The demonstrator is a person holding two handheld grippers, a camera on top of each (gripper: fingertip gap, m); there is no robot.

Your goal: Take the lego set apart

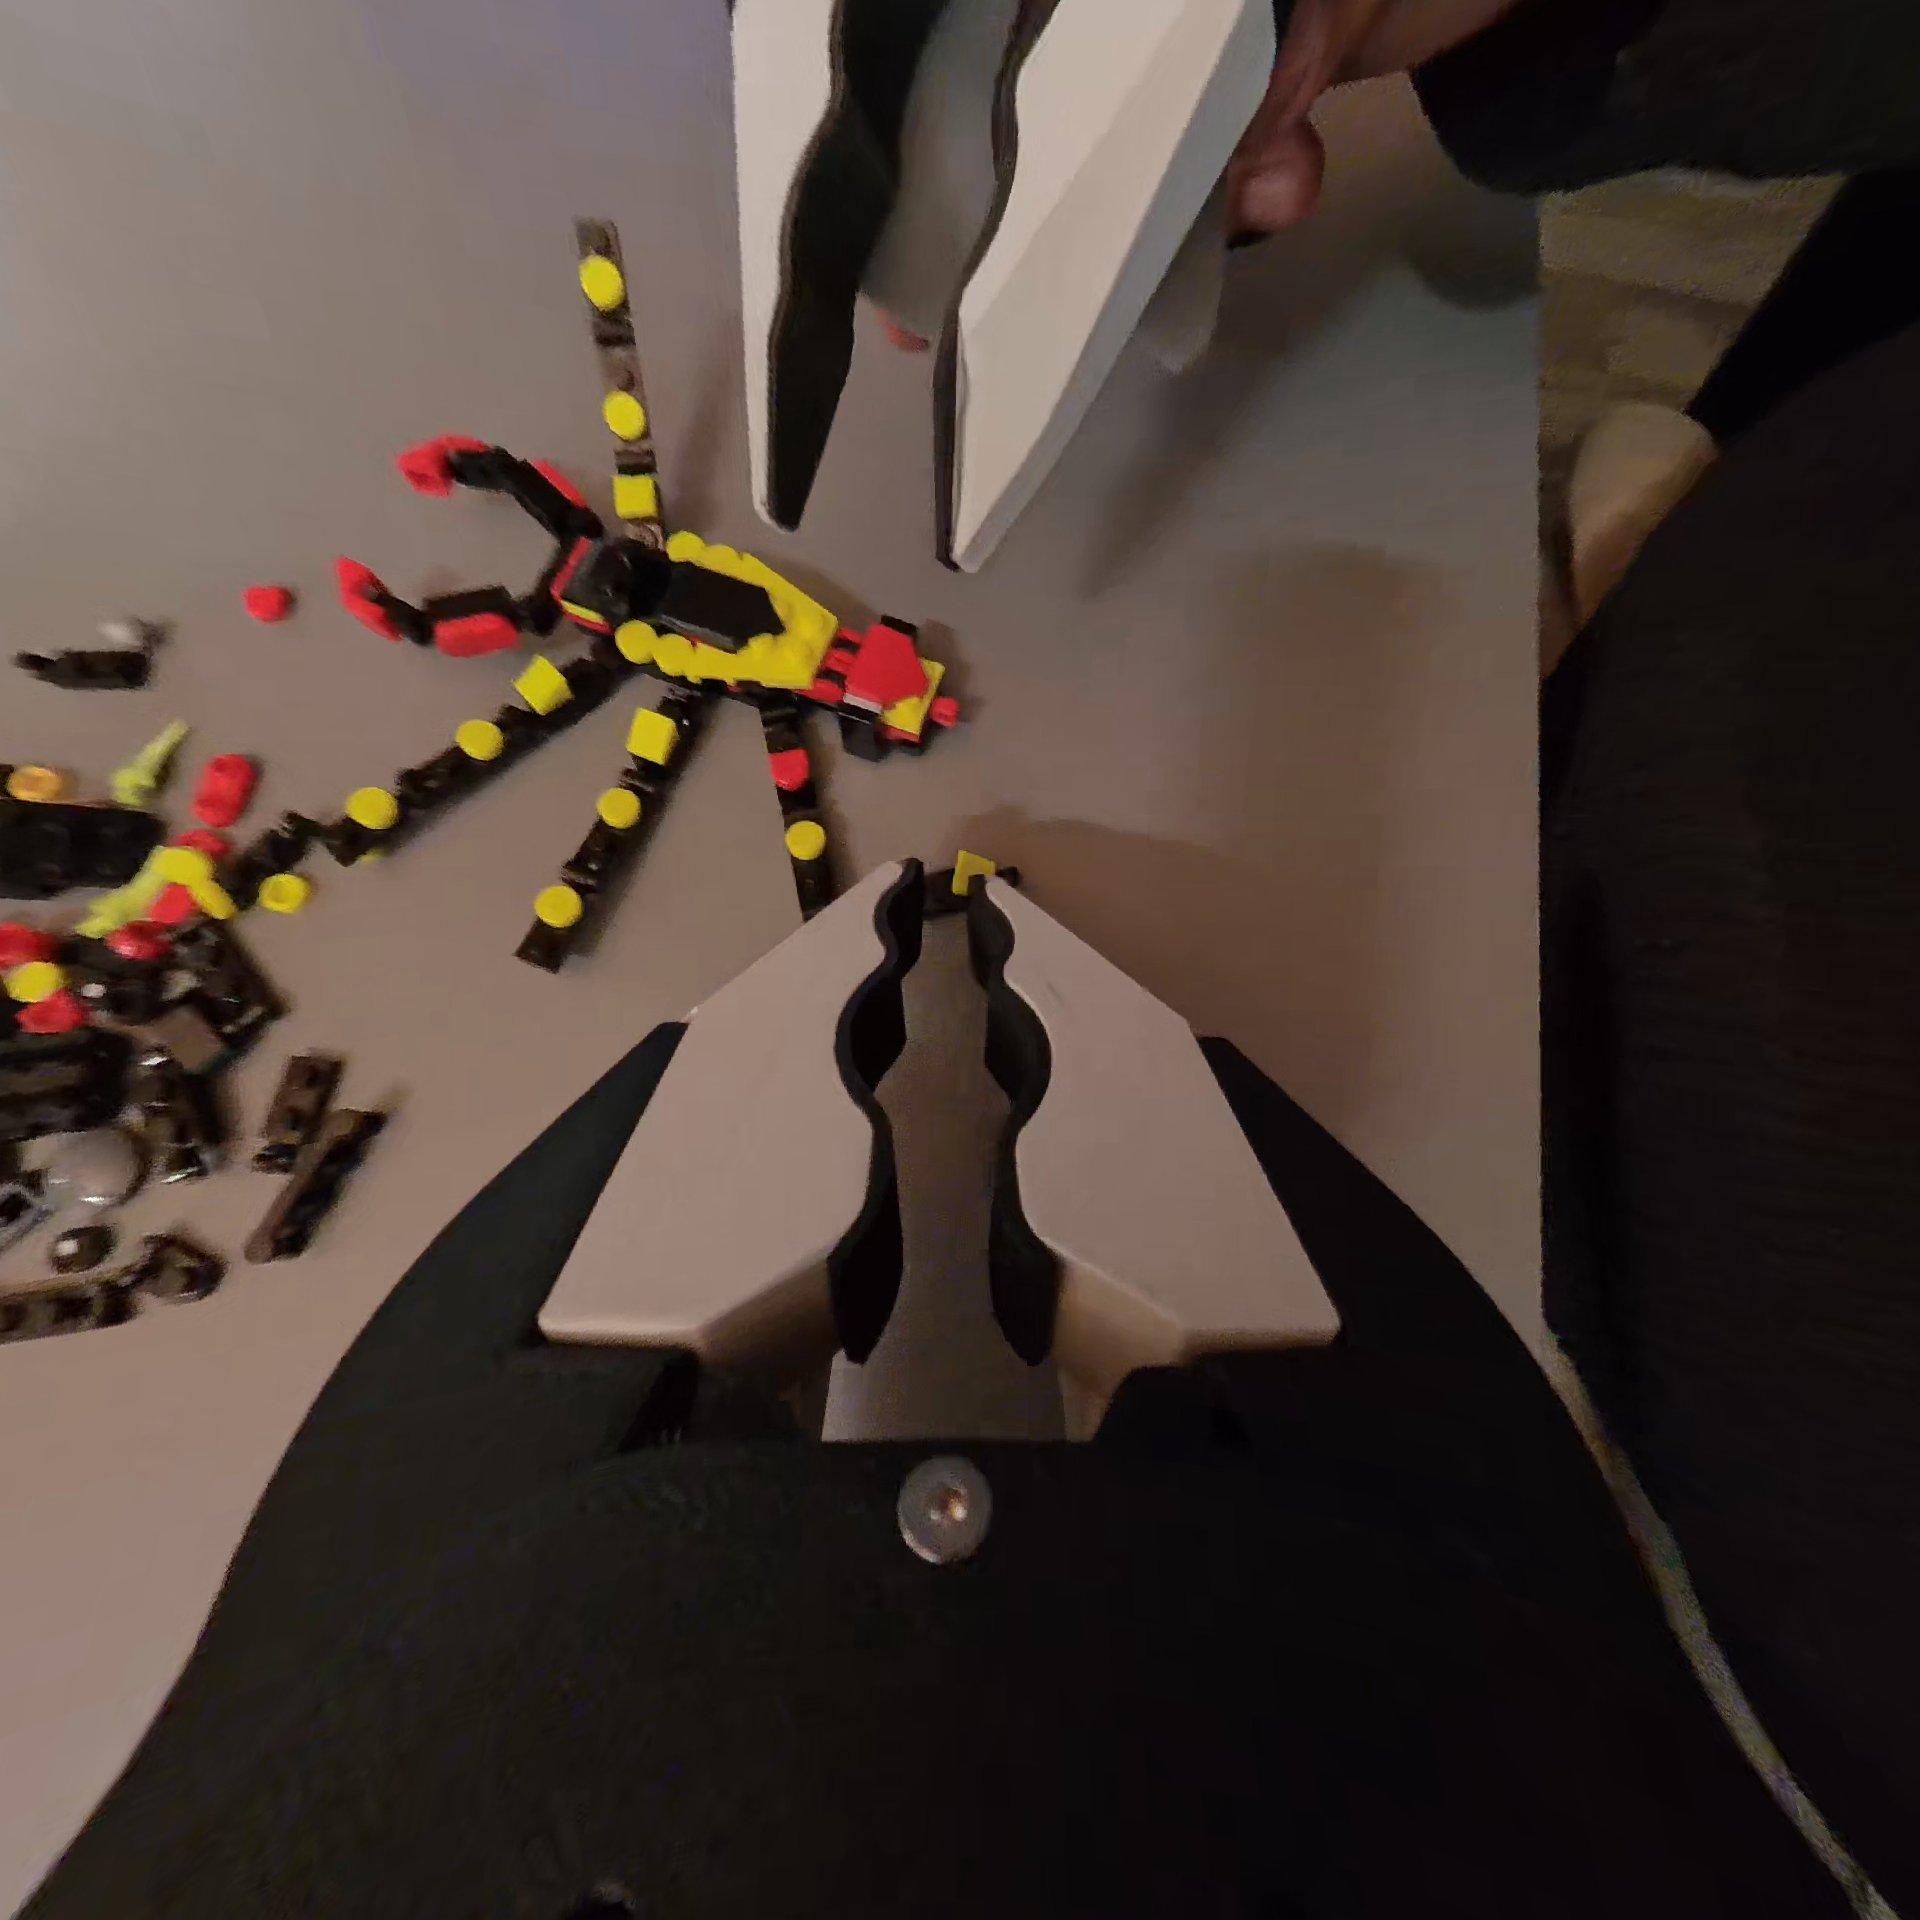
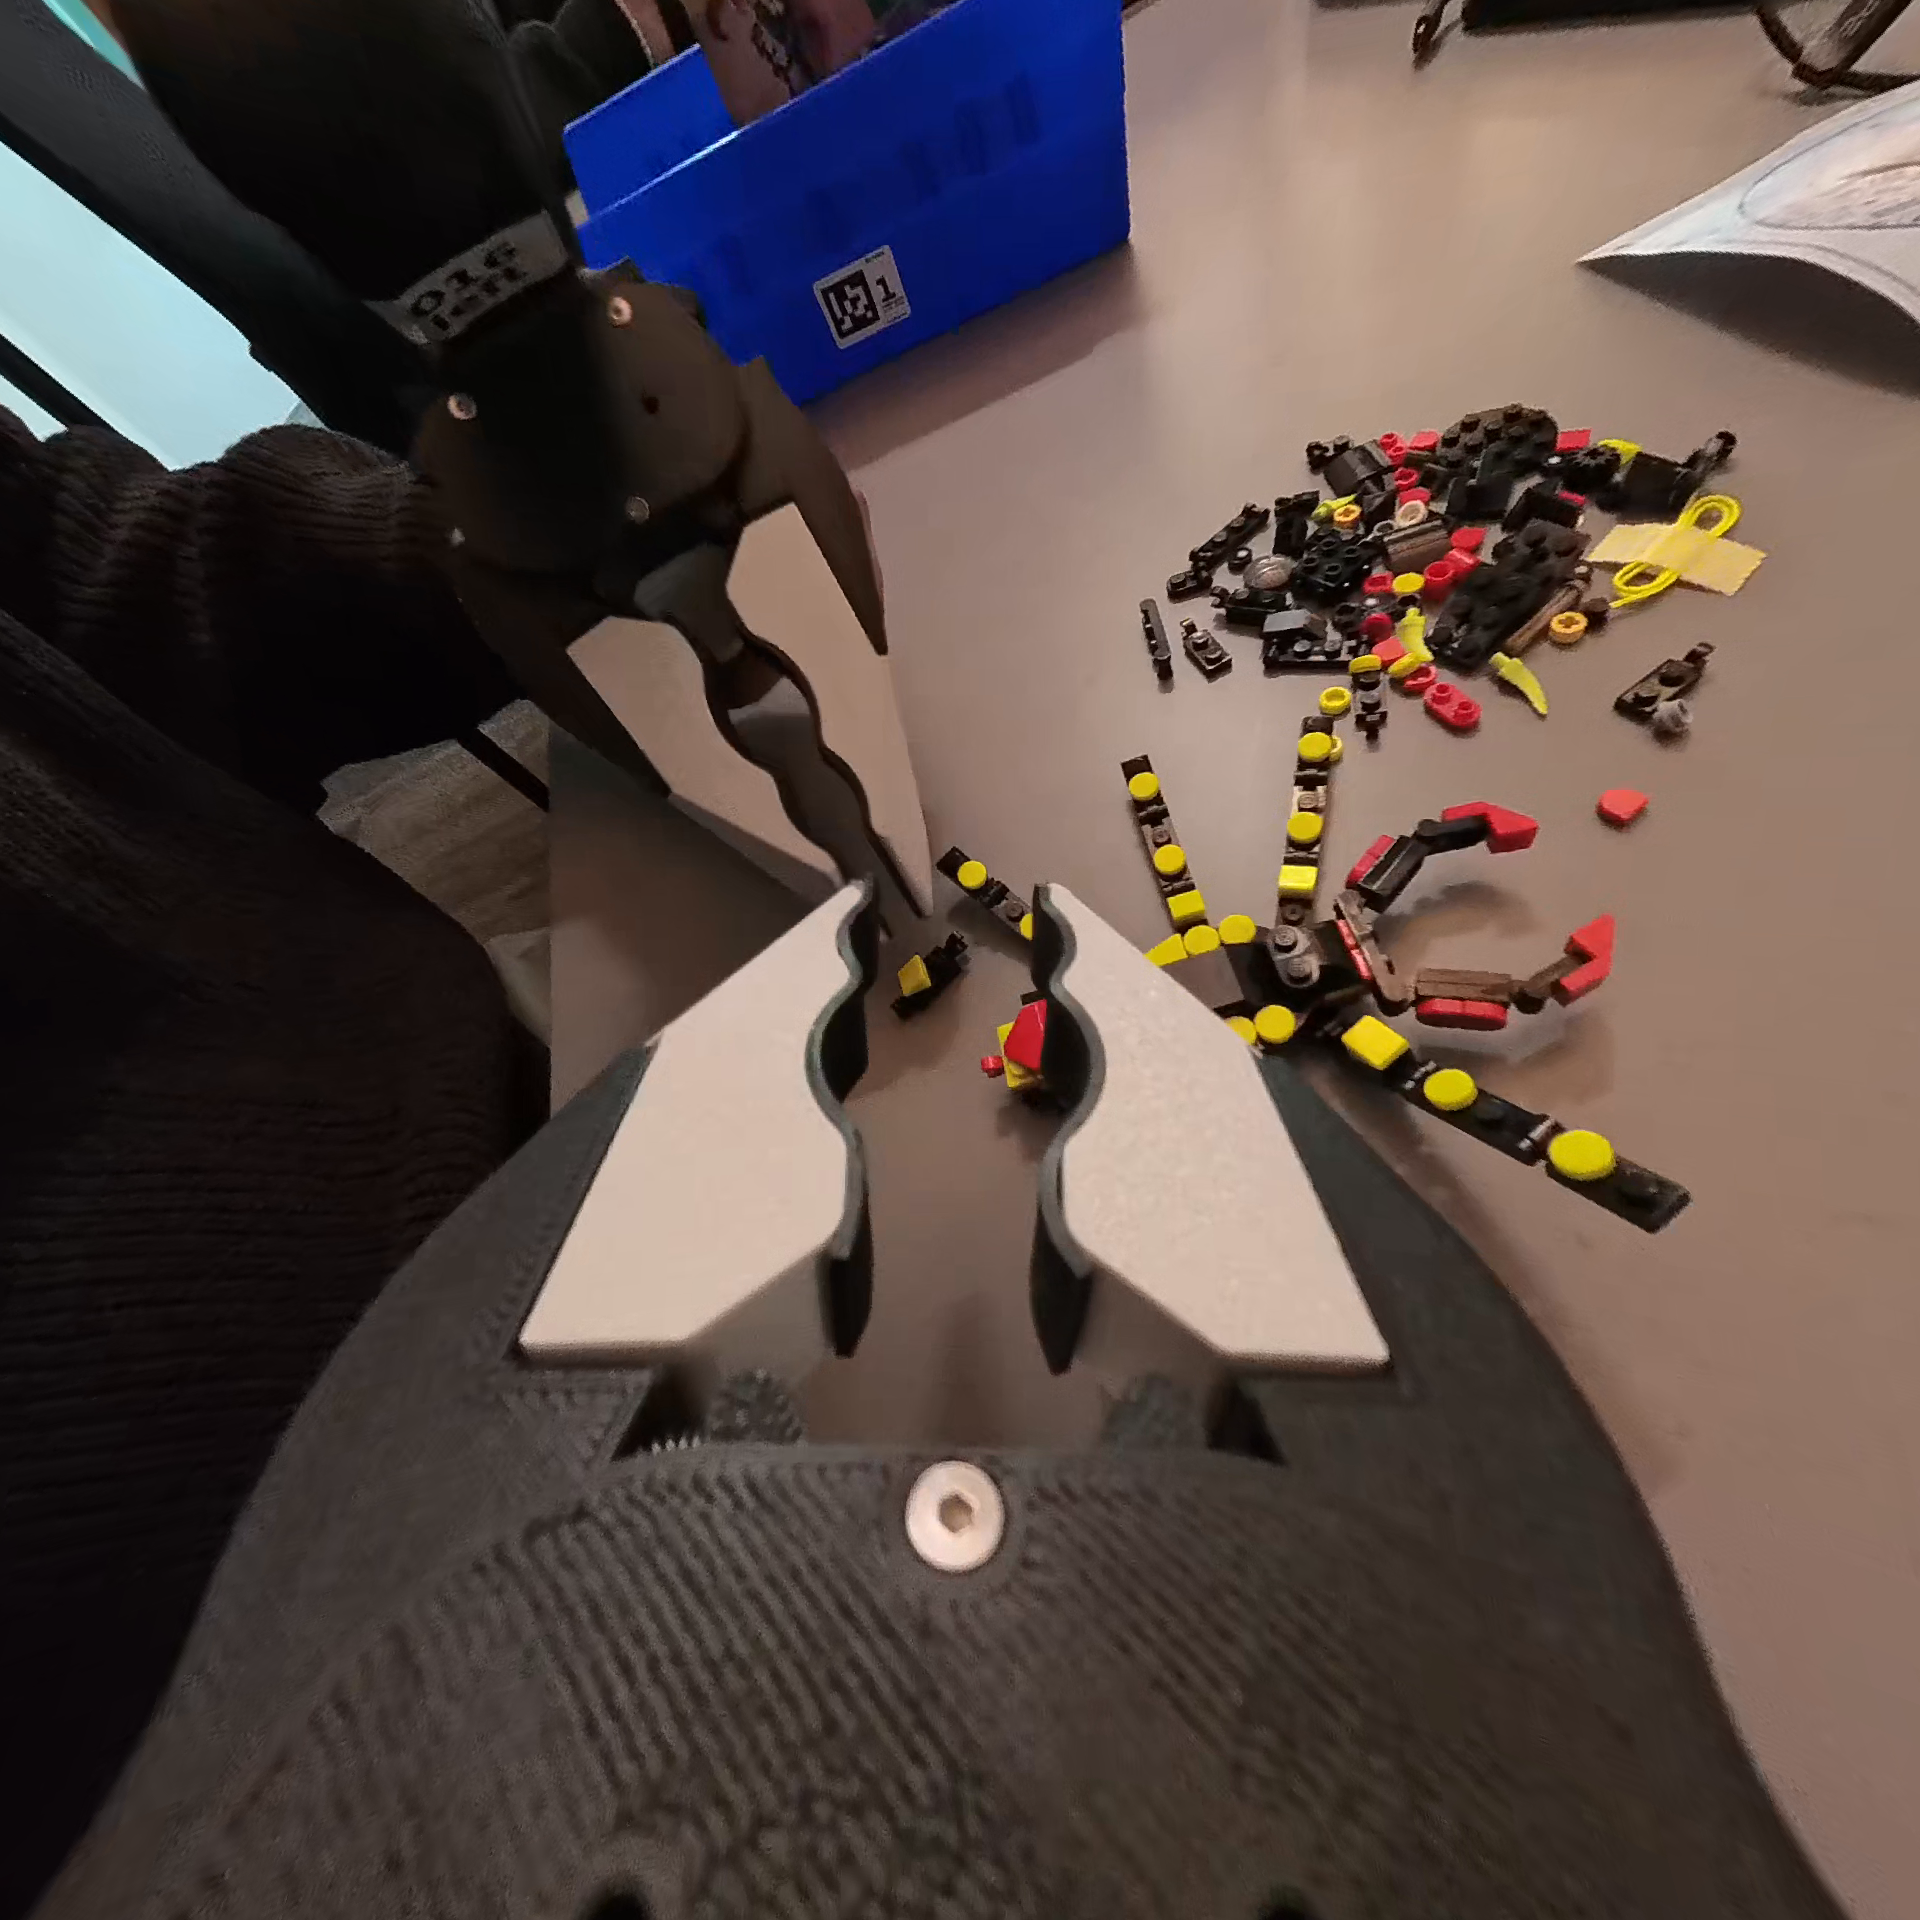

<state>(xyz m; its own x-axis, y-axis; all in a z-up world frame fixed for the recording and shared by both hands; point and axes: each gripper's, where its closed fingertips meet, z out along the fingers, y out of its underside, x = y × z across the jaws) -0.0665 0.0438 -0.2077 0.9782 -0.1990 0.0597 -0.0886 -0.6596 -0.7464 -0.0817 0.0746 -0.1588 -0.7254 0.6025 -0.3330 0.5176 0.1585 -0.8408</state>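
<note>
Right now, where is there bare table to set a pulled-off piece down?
Free: between the blue bin and the loose pile, and right of the spider's claws. Crowded: around the legs and both tools.

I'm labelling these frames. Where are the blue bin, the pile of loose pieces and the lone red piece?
blue bin [image 2: 935, 197]: right wrist view, front wall.
pile of loose pieces [image 2: 1455, 551]: right wrist view, its middle.
lone red piece [image 2: 1622, 805]: right wrist view, top face.

Left gripper low over grey surface, jaws nearly closed, tips touching a small black-yellow piece. Spider-like lego model beyond, legs splayed. Loose pieces pile at left. Right gripper overhead, jaws apart.
</note>
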